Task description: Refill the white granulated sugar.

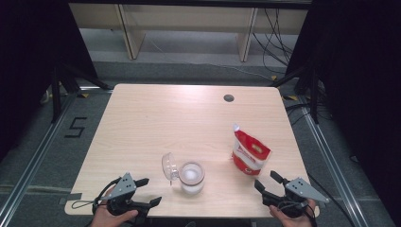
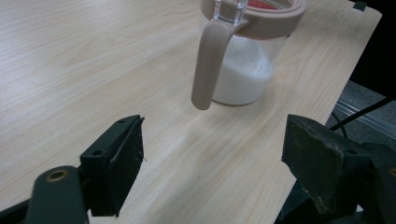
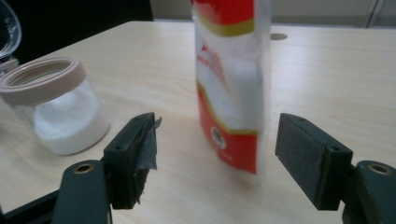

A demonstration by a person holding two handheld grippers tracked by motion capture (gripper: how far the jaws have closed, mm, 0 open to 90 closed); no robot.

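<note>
Glass jar of white grains; glossy pouch.

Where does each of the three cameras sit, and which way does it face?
High view: above the table's near edge, looking forward and down; hands and both grippers show.
Left gripper view: rides the left gripper, facing the jar.
Right gripper view: rides the right gripper, facing the pouch.
Both gripper views share the jar.

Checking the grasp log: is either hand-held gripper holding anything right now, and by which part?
Nothing is held. The left hand-held gripper is open short of the jar; the right hand-held gripper is open before the pouch.
</note>
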